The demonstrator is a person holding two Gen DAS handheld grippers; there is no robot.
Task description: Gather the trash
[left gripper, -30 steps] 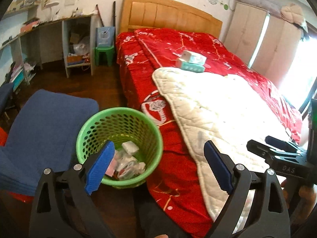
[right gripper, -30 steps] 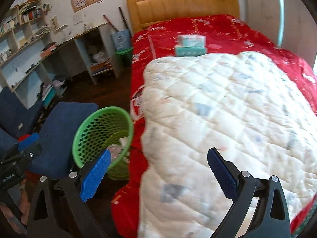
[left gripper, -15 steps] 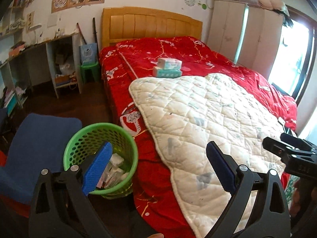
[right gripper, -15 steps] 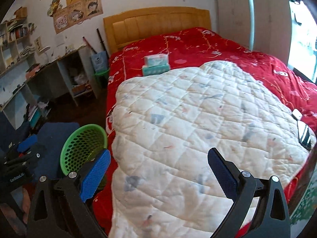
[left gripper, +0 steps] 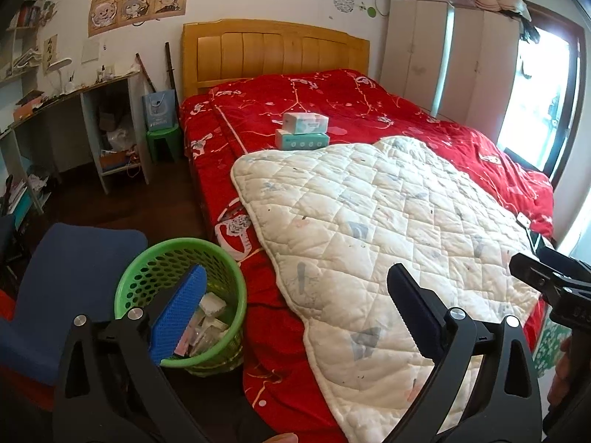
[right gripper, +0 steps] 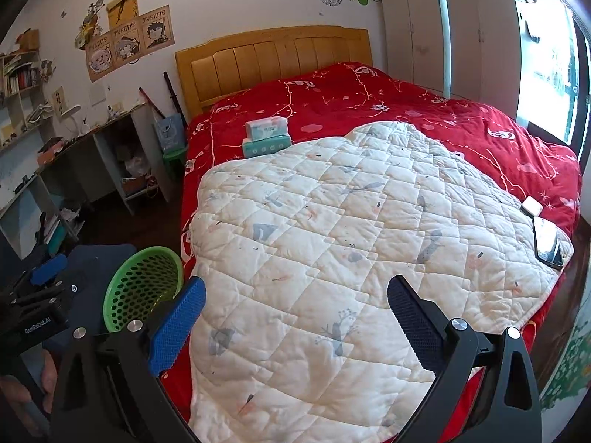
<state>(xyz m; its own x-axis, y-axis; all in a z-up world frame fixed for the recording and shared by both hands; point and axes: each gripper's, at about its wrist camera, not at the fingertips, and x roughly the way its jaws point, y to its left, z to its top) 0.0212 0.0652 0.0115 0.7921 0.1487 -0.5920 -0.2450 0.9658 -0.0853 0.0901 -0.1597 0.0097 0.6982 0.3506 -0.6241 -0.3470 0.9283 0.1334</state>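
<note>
A green perforated basket (left gripper: 173, 245) stands on the dark floor by the bed's left side, with white wrappers and paper scraps (left gripper: 210, 306) inside. My left gripper (left gripper: 295, 277) hovers above the basket and the bed's edge; its jaws are opening and hold nothing. In the right wrist view the basket (right gripper: 140, 288) is at the lower left. My right gripper (right gripper: 295, 284) is open and empty over the white quilt (right gripper: 332, 221). Each gripper shows at the edge of the other's view: the right one (left gripper: 546, 277), the left one (right gripper: 44, 273).
A bed with a red cover (left gripper: 369, 110) and wooden headboard fills the middle. Two tissue packs (left gripper: 303, 131) lie stacked near the pillow end. A phone (right gripper: 548, 241) lies on the quilt's right corner. A blue chair (left gripper: 74, 277) stands left of the basket, with a cluttered desk (left gripper: 74, 110) behind it.
Both grippers have drawn back and risen from the basket. The basket has slid toward the lower left, and far more of the bed and quilt shows in both views.
</note>
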